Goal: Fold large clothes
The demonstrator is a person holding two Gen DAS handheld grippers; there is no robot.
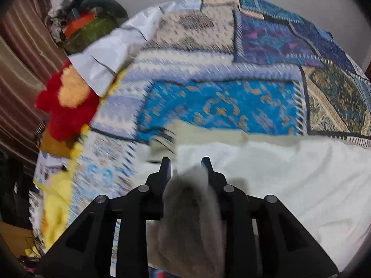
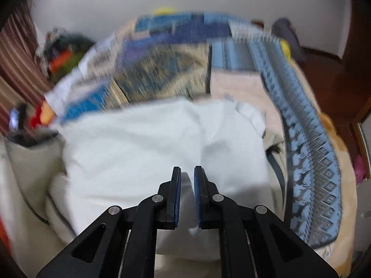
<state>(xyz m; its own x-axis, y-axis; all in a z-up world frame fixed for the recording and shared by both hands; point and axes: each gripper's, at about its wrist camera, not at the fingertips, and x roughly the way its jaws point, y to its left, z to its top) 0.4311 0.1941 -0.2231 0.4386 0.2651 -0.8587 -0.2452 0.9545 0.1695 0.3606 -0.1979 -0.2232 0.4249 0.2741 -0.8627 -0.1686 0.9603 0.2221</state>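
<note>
Between the fingers of the left gripper (image 1: 186, 165) hangs a grey, blurred fold of cloth (image 1: 190, 203); the jaws stand partly apart, and the smear makes it hard to tell whether the pads press on that fold or only flank it. Its lower end is cut off by the frame edge. Ahead and to the right of those fingers lies the white garment (image 1: 289, 180), spread flat on the patchwork bedspread (image 1: 220, 102), its long side running across the view from left to right; a beige layer (image 1: 208, 134) shows along its far edge. Far left of the fingers sits a red and yellow plush toy (image 1: 67, 106).

In the right wrist view everything beyond the tongs is streaked. Its right gripper (image 2: 187, 173) has the jaws drawn close together, a thin gap between the blue pads, with white cloth (image 2: 139, 150) showing through the gap; whether any of it is pinched cannot be made out. The garment bulges ahead of the fingers, its near edge hidden under the tongs.
</note>
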